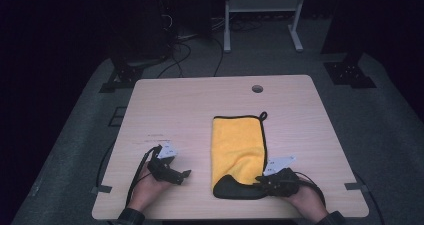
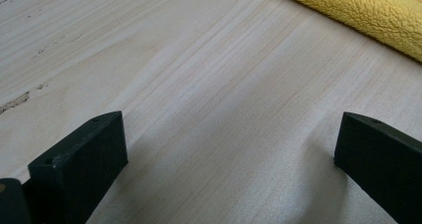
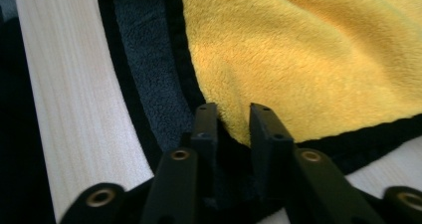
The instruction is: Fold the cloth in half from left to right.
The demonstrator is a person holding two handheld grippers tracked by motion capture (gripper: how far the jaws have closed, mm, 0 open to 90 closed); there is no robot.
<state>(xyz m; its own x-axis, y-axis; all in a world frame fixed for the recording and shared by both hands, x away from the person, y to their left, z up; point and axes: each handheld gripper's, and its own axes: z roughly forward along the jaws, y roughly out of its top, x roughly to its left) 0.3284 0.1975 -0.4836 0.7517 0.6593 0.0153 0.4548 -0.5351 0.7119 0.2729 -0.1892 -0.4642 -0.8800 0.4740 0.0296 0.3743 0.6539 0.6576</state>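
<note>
A yellow towel [image 1: 237,145] with black trim lies folded lengthwise on the wooden table [image 1: 175,110], just right of centre. Its near end is turned up, showing the dark grey underside [image 1: 235,187]. My right gripper [image 1: 260,185] sits at the towel's near right corner. In the right gripper view the jaws [image 3: 234,115] stand close together, pinching a fold of yellow towel [image 3: 308,59] beside the grey underside [image 3: 154,84]. My left gripper [image 1: 183,178] rests low over bare wood left of the towel. Its jaws [image 2: 231,134] are wide apart with nothing between them, and the towel's edge [image 2: 368,15] lies ahead.
A round cable hole [image 1: 257,88] sits near the table's far edge. Beyond the table stand a white metal frame [image 1: 262,5] and black stands with cables on the grey floor. The table's near edge runs just under both hands.
</note>
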